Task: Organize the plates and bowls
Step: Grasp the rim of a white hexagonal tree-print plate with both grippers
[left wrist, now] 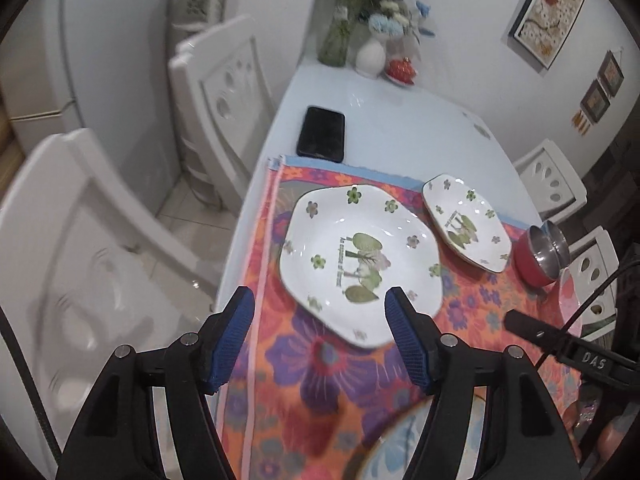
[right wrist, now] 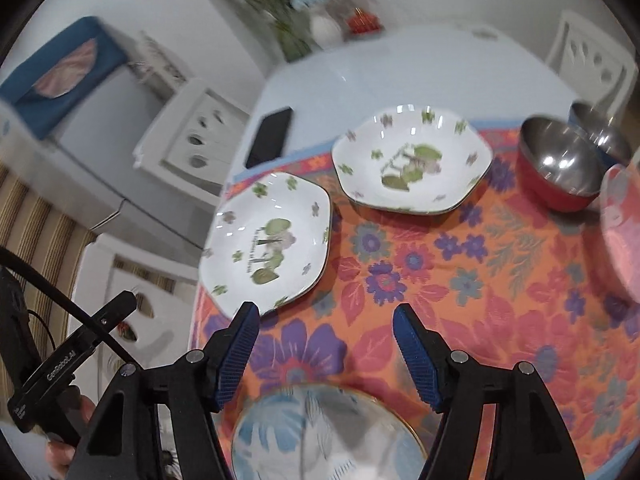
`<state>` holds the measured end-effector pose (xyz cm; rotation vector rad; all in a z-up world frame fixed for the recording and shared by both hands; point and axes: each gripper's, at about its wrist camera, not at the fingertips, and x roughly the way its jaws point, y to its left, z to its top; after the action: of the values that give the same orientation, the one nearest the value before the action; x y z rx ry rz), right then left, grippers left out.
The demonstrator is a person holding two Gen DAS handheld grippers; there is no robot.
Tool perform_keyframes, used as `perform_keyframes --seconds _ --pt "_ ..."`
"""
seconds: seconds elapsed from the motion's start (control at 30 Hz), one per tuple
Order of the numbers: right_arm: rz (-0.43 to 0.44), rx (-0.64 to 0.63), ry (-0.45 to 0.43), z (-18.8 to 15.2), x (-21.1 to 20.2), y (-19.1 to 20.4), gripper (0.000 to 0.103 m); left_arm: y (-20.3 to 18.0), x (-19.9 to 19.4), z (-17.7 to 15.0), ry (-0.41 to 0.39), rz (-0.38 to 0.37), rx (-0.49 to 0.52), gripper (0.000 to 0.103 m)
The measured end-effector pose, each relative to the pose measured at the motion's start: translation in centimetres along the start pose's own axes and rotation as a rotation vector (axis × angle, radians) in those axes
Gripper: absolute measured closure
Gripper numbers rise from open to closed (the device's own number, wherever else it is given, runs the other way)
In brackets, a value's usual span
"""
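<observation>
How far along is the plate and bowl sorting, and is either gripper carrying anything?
Little looks done. The red bowl and a steel bowl stand together at the cloth's edge. The left gripper and right gripper are open and empty. Left: both green-flowered plates lie apart, and the blue-flowered plate lies alone, unstacked.

The left gripper (left wrist: pixel 320 316) and right gripper (right wrist: pixel 324 330) look alike: black plastic frames with triangular cut-outs, silver pivot screws and ribbed blue pads (left wrist: pixel 236 336). A black cable (right wrist: pixel 64 300) runs beside each. White lettering marks the black side bars (left wrist: pixel 576 350).
</observation>
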<state>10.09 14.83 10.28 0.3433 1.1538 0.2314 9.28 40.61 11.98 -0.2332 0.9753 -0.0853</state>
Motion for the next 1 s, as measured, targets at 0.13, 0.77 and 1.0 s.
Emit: perform_keyframes --seconds 0.13,0.77,1.0 --pt "-0.026 0.017 0.051 1.1 3.8 0.4 0.038 0.9 4.2 1.7 0.040 -0.018 0.009 0.039" --pt "-0.061 0.016 0.126 4.9 12.4 -0.4 0.069 3.2 13.0 3.8 0.141 -0.151 0.001 0.062" --pt "-0.038 -0.012 0.119 5.5 13.2 -0.2 0.070 2.5 13.9 3.6 0.150 -0.158 0.018 0.062"
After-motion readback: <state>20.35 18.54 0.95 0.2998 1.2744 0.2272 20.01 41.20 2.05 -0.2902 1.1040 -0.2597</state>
